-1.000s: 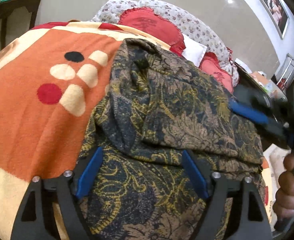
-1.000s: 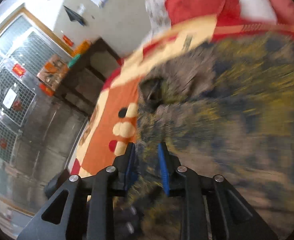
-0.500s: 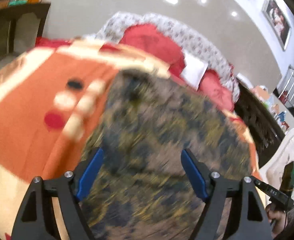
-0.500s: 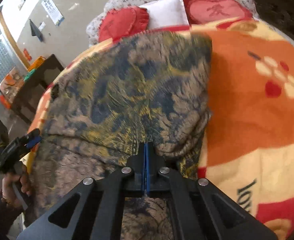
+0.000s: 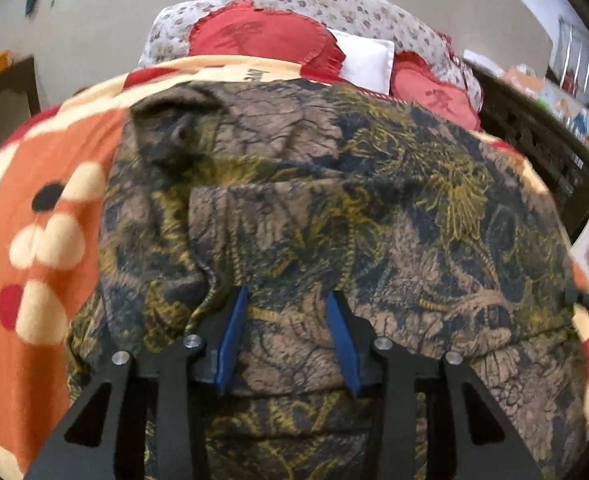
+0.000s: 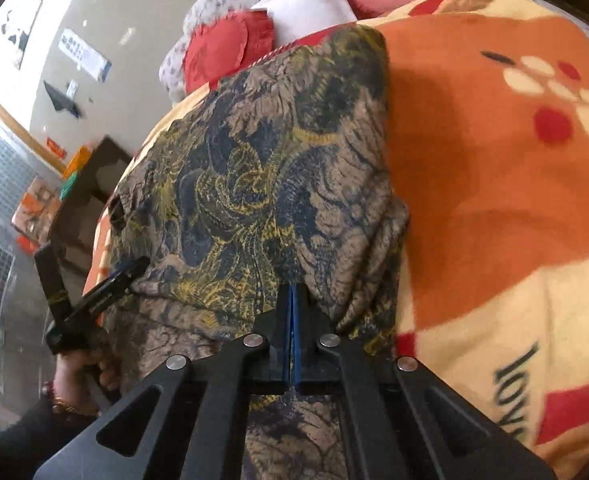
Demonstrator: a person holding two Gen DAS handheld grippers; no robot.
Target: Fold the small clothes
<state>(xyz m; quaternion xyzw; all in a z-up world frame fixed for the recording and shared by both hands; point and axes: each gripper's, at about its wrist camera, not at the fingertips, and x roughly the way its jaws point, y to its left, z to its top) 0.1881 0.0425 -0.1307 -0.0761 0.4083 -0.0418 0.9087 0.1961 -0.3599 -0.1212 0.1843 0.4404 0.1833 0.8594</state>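
A brown, navy and yellow patterned garment (image 5: 334,208) lies partly folded on an orange and cream blanket (image 5: 50,184). My left gripper (image 5: 290,312) is over the garment's near folded edge, its blue pads partly closed around a fold but still apart. My right gripper (image 6: 292,300) is shut on the garment's (image 6: 262,176) near right edge, with cloth pinched between the pads. The left gripper (image 6: 134,268) also shows in the right wrist view at the garment's left edge.
Red cushions (image 5: 254,36) and a white pillow (image 5: 364,58) lie at the head of the bed against a floral quilt (image 5: 358,12). A dark wooden cabinet (image 6: 90,184) stands beside the bed. The blanket (image 6: 494,184) extends to the right of the garment.
My right gripper has closed fully on the garment's edge and pulled back across the bed. My left gripper's pads have narrowed from wide open over the near fold.
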